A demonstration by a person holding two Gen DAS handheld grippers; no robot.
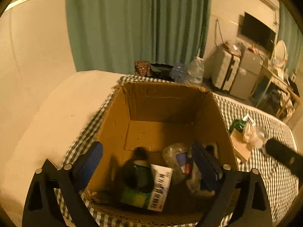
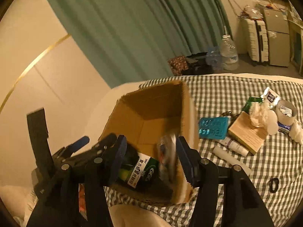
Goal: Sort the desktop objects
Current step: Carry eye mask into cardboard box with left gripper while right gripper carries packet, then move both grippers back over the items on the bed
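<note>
Dropping step, judged as just finishing: both tongs over the open cardboard box (image 1: 164, 113), which stands on a bed with a checked sheet (image 2: 236, 92)

Left tongs (image 1: 149, 162) spread wide above the box mouth, nothing between the blue pads (image 1: 90, 162); right tongs (image 2: 151, 158) about half spread, also above the box, nothing pressed by the pads

Inside the box, lying on the bottom near the front wall: a green and white medicine box (image 2: 142, 170), a dark round thing (image 1: 136, 170) too blurred to name, and a crumpled clear packet (image 1: 178, 160). Probably the things just let go, though not certain which

Still outside, on the sheet right of the box: a teal blister card (image 2: 213, 127), a wooden block (image 2: 246, 134) with crumpled white tissue (image 2: 259, 113) on it, a white tube (image 2: 233, 144), a roll of tape (image 2: 286, 113), a small black ring (image 2: 273, 185)

Next move, as a judgement: lift the right tongs clear of the box rim, swing toward the teal card or the tube, which lie nearest, come low with pads on both sides, then close. Flat card likely hard to pinch on soft sheet; the tube is easier
</note>
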